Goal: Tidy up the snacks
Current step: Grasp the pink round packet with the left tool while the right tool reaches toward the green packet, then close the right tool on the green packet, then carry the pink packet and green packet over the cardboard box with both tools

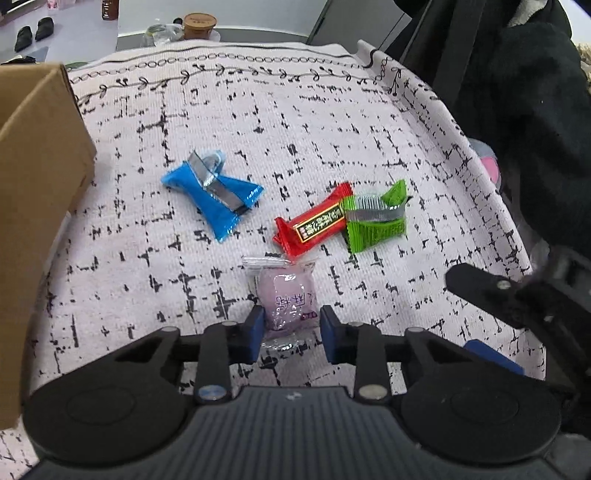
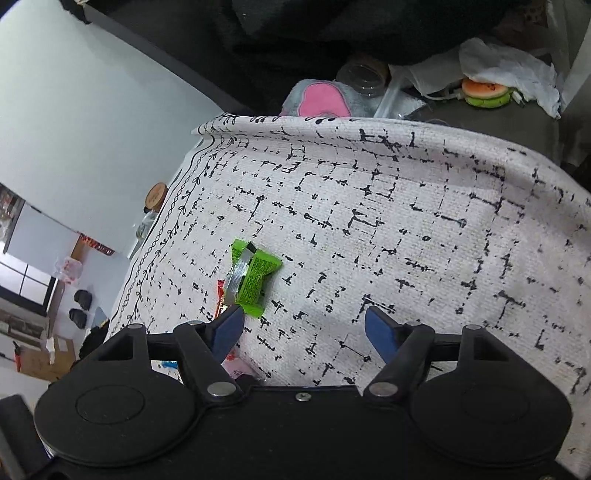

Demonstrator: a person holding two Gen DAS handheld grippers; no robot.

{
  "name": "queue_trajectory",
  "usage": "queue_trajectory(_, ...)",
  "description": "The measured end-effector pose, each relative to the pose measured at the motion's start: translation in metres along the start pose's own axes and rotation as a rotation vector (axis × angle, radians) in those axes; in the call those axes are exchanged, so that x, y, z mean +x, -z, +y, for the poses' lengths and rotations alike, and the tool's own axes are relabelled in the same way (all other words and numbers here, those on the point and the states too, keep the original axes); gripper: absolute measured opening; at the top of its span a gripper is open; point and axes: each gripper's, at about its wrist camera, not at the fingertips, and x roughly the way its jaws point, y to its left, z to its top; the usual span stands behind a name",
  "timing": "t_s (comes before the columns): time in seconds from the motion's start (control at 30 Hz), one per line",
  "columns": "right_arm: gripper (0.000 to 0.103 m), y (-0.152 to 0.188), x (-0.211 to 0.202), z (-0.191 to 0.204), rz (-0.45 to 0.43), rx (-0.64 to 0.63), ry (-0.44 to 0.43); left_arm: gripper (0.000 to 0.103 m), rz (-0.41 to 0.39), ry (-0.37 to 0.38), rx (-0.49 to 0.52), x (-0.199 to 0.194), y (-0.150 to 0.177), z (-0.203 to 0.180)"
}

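Crinkly snack wrappers (image 1: 212,194) on woven cloth (image 1: 369,129)

You can see printed characters on the red snack bar (image 1: 317,224) and the pink snack packet (image 1: 287,298), probably Chinese, but too distorted to read.

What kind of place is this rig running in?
Likely a lived-in home room, not a lab. The snacks lie on a woven tablecloth; shoes sit on the floor beyond, and a plush toy and toy burger clutter the far edge. A cardboard box stands at the left.
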Motion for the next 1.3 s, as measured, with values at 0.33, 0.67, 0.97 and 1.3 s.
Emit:
queue_trajectory(0.33, 0.072, 0.009, 0.021, 0.001, -0.003, 0.109, -0.055, 0.029, -0.062, 0.016, -0.012, -0.028, -0.013, 0.018)
queue_trajectory(0.67, 0.072, 0.010, 0.038, 0.006, -0.049, 0.179, -0.114, 0.029, -0.091, 0.018, -0.016, -0.033, -0.026, 0.037)
queue_trajectory(0.97, 0.069, 0.007, 0.053, 0.013, -0.079, 0.207, -0.130, 0.030, -0.102, 0.020, 0.003, -0.033, -0.034, 0.042)
queue_trajectory(1.3, 0.024, 0.011, 0.058, 0.022, -0.058, 0.106, -0.081, 0.029, -0.143, -0.010, -0.012, -0.038, -0.048, 0.048)
